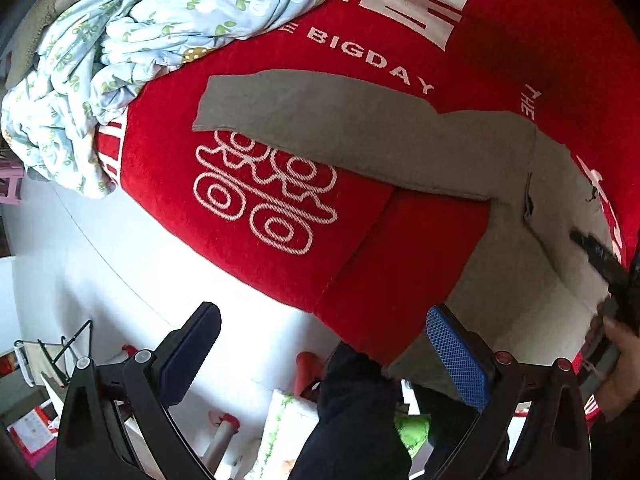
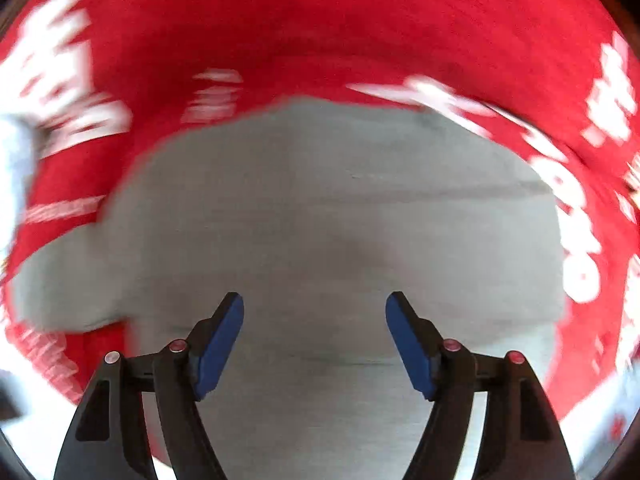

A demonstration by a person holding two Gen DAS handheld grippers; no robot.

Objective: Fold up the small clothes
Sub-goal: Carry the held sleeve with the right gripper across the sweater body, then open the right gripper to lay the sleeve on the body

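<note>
No containers here, just a grey garment [image 2: 320,220] spread flat on my red blanket [image 1: 248,240]. My right gripper [image 2: 315,340] is wide open right over it, holding nothing. The left gripper [image 1: 324,340] gapes empty too, garment off to its right, crumpled floral quilt [image 1: 120,52] well beyond.
</note>
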